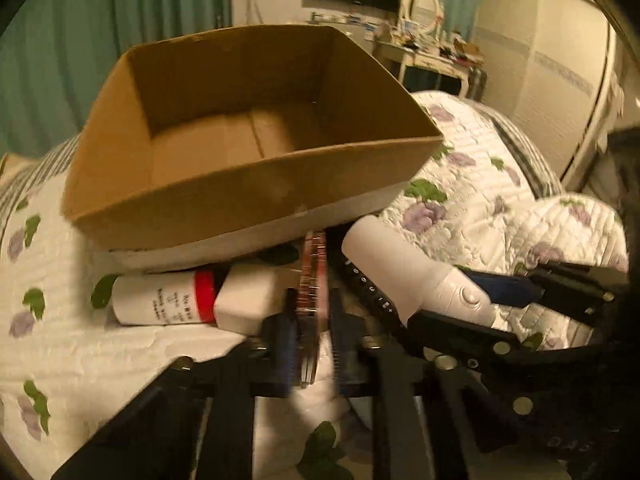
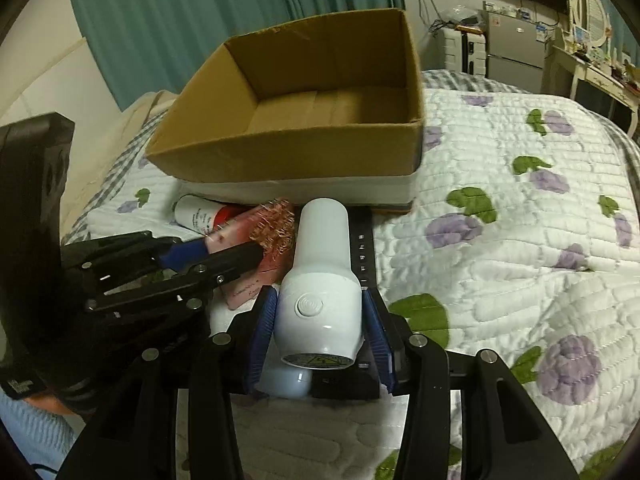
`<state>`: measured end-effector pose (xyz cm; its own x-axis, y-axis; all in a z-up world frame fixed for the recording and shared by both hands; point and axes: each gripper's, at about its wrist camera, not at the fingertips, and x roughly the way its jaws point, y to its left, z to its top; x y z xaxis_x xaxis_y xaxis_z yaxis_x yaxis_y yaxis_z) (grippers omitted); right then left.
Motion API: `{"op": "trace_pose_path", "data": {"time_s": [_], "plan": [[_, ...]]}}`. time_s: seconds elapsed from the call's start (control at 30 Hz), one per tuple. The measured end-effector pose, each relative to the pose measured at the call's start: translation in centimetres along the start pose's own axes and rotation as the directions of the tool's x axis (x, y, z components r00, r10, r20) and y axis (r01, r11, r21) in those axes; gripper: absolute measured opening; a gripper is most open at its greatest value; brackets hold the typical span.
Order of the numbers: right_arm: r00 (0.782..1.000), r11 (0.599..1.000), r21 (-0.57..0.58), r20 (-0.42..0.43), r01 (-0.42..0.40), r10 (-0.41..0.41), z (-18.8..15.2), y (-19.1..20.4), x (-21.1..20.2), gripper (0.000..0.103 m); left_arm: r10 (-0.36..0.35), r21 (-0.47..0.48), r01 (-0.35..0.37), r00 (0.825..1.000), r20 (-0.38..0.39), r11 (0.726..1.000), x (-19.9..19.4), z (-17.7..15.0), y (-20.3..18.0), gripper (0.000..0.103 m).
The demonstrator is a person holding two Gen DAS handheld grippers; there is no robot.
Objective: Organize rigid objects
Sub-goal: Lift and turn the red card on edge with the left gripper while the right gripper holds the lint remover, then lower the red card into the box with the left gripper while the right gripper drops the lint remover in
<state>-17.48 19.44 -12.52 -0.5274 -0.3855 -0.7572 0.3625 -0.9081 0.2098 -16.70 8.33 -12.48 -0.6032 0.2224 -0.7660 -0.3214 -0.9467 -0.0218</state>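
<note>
An open cardboard box [image 1: 224,200] [image 2: 280,156] sits empty on a flowered quilt. My right gripper [image 2: 318,320] is shut on a white hair dryer [image 2: 320,272], which also shows in the left wrist view [image 1: 408,268]. My left gripper [image 1: 312,320] is shut on a pink hairbrush [image 1: 314,276], seen edge-on; in the right wrist view the hairbrush [image 2: 264,232] shows its bristles beside the dryer. A white bottle with a red band [image 1: 168,300] [image 2: 200,216] lies in front of the box. A black remote [image 2: 362,240] lies under the dryer.
The quilt [image 2: 500,240] spreads to the right of the box. Green curtains [image 2: 200,20] hang behind. A white dressing table with a mirror [image 1: 424,40] and a small fridge [image 2: 512,44] stand at the far side of the room.
</note>
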Motion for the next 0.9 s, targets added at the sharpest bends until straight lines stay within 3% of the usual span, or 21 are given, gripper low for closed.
{"op": "trace_pose_path", "data": {"time_s": [0.17, 0.33, 0.47, 0.6, 0.73, 0.9], "plan": [[0.999, 0.999, 0.005, 0.038, 0.032, -0.032, 0.2, -0.2, -1.5, 0.044, 0.052, -0.003, -0.052, 0.998, 0.041, 0.999, -1.8, -0.1, -0.4, 0.01], [0.994, 0.997, -0.027, 0.086, 0.071, -0.068, 0.9, 0.6, -4.6, 0.044, 0.092, -0.046, -0.087, 0.989, 0.116, 0.995, -6.3, 1.0, -0.7, 0.01], [0.983, 0.994, -0.067, 0.165, 0.087, -0.075, 3.3, 1.7, -8.0, 0.044, 0.087, -0.049, -0.079, 0.976, 0.198, 0.996, -10.4, 3.3, -0.8, 0.01], [0.965, 0.986, -0.118, 0.248, 0.118, -0.085, 7.3, 3.4, -10.4, 0.044, 0.141, -0.047, -0.133, 0.959, 0.246, 0.99, -12.8, 6.5, 0.1, 0.01], [0.955, 0.977, -0.158, 0.283, 0.143, -0.094, 10.8, 3.9, -10.2, 0.044, 0.157, -0.103, -0.137, 0.96, 0.232, 0.985, -11.4, 9.6, 2.8, 0.01], [0.958, 0.979, -0.16, 0.275, 0.128, -0.081, 13.6, 3.3, -6.9, 0.044, 0.182, -0.12, -0.164, 0.97, 0.163, 0.979, -6.1, 11.7, 5.5, 0.01]]}}
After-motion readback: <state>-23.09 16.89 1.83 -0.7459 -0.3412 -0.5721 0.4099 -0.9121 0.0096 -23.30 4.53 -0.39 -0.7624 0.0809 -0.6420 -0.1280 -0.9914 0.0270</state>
